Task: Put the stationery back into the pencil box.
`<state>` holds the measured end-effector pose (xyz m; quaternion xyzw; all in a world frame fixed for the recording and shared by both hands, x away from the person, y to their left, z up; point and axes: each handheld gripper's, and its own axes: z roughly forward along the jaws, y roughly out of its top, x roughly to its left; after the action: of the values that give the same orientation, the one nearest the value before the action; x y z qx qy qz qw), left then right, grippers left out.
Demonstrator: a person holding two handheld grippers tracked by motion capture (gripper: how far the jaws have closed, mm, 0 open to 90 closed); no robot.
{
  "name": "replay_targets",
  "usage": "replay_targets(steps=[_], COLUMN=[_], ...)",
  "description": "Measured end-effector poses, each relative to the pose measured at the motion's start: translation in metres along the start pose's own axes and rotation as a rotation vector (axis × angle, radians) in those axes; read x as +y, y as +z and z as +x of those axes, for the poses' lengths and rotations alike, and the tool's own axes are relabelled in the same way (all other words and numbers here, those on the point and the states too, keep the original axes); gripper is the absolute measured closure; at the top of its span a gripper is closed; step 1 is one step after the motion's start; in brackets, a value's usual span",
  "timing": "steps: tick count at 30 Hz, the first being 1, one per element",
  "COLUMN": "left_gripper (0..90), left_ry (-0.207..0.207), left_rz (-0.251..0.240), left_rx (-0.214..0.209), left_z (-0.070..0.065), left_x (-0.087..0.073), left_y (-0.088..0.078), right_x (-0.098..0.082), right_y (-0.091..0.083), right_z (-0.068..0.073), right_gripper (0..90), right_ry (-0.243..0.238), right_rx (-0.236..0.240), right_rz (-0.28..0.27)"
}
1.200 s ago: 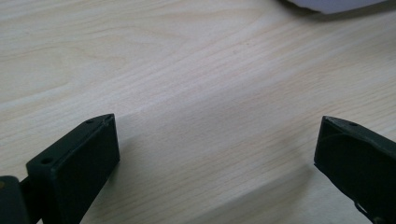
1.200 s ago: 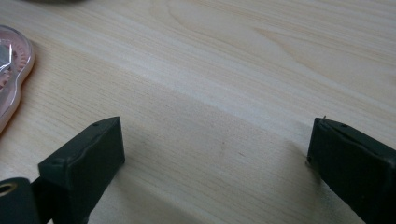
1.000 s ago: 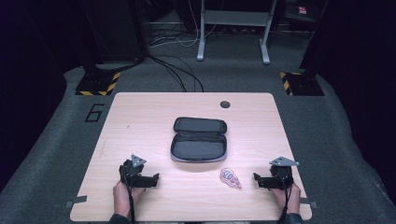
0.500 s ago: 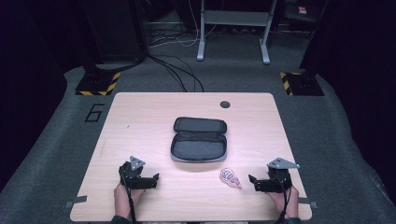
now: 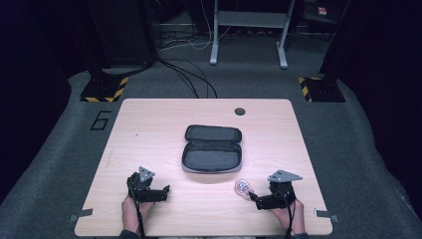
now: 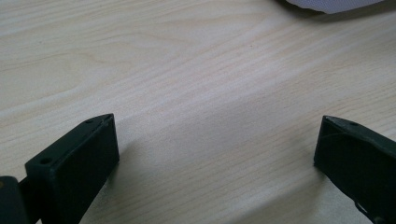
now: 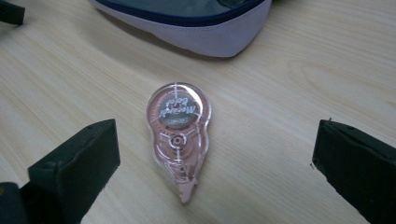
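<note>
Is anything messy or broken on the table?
Nothing stands out. The pencil case lies open and flat, and the pink correction tape rests whole on the table just ahead of the right gripper.

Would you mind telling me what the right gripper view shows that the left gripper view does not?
The right gripper view alone: a pink correction tape dispenser lying flat on the table between the open jaws of the right gripper, untouched, and the dark blue trim of the open case beyond it. The left gripper view alone: bare wood between the open jaws of the left gripper. Both: the light wooden table and a pale edge of the case.
</note>
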<state>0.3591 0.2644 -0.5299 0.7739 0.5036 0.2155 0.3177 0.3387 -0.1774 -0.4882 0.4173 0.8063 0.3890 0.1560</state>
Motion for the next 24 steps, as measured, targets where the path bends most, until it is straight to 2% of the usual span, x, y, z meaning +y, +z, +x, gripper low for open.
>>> replay_targets(steps=[6, 12, 15, 18, 20, 24], left_gripper=[0.0, 0.0, 0.0, 0.0, 0.0, 0.0], left_ry=[0.000, -0.001, -0.001, -0.001, -0.001, -0.001], left_rz=[0.000, -0.001, -0.001, -0.001, -0.001, -0.001], left_rx=[-0.001, 0.000, 0.000, 0.000, 0.000, 0.000], left_z=[0.000, 0.000, 0.000, 0.000, 0.000, 0.000], left_x=[0.000, 0.000, 0.000, 0.000, 0.000, 0.000], left_y=[0.000, 0.000, 0.000, 0.000, 0.000, 0.000], right_x=[0.001, 0.000, 0.000, -0.001, -0.002, -0.005], right_y=[0.016, 0.030, 0.035, 0.038, 0.038, 0.041], right_z=[0.011, 0.016, 0.017, 0.019, 0.020, 0.021], right_gripper=[2.1, 14.2, 17.7, 25.2, 27.3, 32.6], right_ry=[-0.036, -0.059, -0.075, -0.091, -0.082, -0.094], right_rx=[0.011, 0.022, 0.010, 0.000, -0.002, -0.004], right_rz=[0.028, 0.055, 0.055, 0.073, 0.077, 0.084])
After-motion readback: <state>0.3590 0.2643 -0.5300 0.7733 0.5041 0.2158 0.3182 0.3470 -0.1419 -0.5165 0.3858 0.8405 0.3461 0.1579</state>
